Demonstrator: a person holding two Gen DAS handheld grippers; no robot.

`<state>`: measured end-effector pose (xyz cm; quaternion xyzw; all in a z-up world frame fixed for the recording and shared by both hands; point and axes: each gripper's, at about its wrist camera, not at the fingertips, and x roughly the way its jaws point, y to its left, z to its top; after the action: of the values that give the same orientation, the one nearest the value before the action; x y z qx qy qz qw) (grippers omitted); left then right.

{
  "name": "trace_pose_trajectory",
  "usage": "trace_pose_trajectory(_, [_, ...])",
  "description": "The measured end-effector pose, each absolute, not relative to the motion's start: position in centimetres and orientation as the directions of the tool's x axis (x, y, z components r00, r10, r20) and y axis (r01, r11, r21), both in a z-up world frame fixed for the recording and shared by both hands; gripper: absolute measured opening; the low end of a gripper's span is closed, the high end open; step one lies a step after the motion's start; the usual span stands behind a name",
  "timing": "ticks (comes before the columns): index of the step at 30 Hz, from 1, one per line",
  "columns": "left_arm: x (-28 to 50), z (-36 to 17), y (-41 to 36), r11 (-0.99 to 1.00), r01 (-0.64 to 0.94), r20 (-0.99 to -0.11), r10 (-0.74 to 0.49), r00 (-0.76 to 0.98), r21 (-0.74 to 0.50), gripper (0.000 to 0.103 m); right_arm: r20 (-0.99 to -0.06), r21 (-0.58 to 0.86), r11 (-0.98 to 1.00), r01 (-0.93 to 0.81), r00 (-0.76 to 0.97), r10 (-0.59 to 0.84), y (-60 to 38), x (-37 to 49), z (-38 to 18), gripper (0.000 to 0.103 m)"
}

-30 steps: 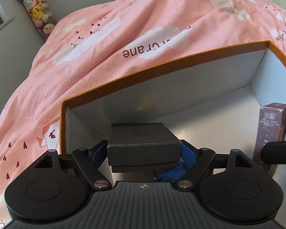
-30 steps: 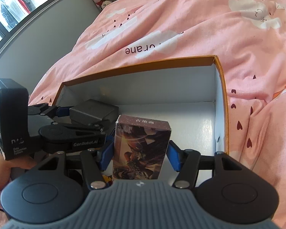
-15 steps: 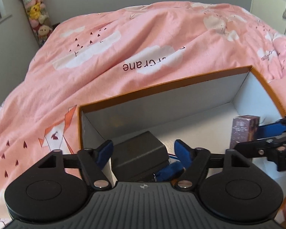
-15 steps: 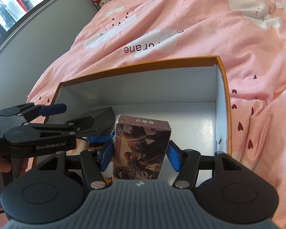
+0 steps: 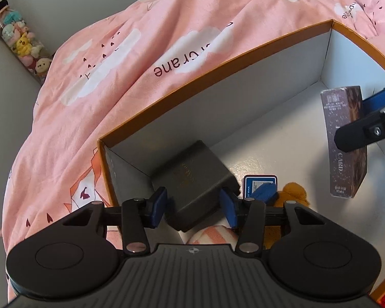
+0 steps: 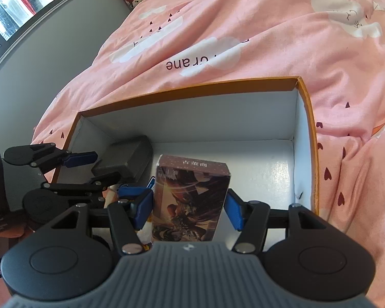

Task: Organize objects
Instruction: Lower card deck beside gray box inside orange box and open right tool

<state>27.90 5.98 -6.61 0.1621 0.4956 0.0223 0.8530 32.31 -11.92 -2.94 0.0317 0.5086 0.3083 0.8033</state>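
Pink duvet (image 5: 146, 59) reads "crane"; right fingers (image 6: 237, 214) clasp "CARD" box (image 6: 190, 200); left fingers (image 5: 157, 206), just narrowing, bracket dark box (image 5: 192, 179) untouched.

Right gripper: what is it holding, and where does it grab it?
The right gripper holds the card box upright. Its two blue pads press on the box's narrow left and right sides.

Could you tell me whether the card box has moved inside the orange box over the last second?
No. In the right wrist view the card box sits where it was against the orange box's far wall.
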Motion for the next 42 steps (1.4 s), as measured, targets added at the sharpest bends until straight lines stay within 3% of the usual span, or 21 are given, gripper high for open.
trace_pose_trajectory(5, [27.0, -5.1, 6.9, 0.962, 0.082, -0.814, 0.172, 0.555, 0.259, 0.057, -0.796, 0.362, 0.813, -0.456, 0.303, 0.524, -11.6, 33.1, -3.0, 0.062])
trace_pose_trajectory(17, [24.3, -0.9, 12.4, 0.988, -0.12, -0.719, 0.016, 0.695, -0.093, 0.057, -0.8, 0.35, 0.822, -0.45, 0.313, 0.512, -7.2, 36.4, -3.7, 0.062])
trace_pose_trajectory(28, [24.1, -2.0, 13.8, 0.98, -0.167, -0.725, 0.036, 0.688, -0.11, 0.057, -0.833, 0.371, 0.833, -0.411, 0.249, 0.493, -3.4, 38.0, -6.8, 0.061])
trace_pose_trajectory(39, [24.1, -3.0, 13.6, 0.982, -0.15, -0.746, 0.017, 0.666, -0.112, 0.057, -0.813, 0.42, 0.819, -0.39, 0.238, 0.531, -3.9, 38.4, -6.9, 0.07])
trace_pose_trajectory(41, [24.1, -3.0, 13.6, 0.982, -0.151, -0.746, 0.016, 0.666, -0.113, 0.057, -0.81, 0.421, 0.817, -0.394, 0.241, 0.534, -4.2, 38.4, -6.7, 0.069])
trace_pose_trajectory(42, [24.1, -3.0, 13.6, 0.982, -0.149, -0.746, 0.015, 0.665, -0.113, 0.057, -0.808, 0.424, 0.813, -0.4, 0.239, 0.539, -4.4, 38.4, -6.7, 0.062])
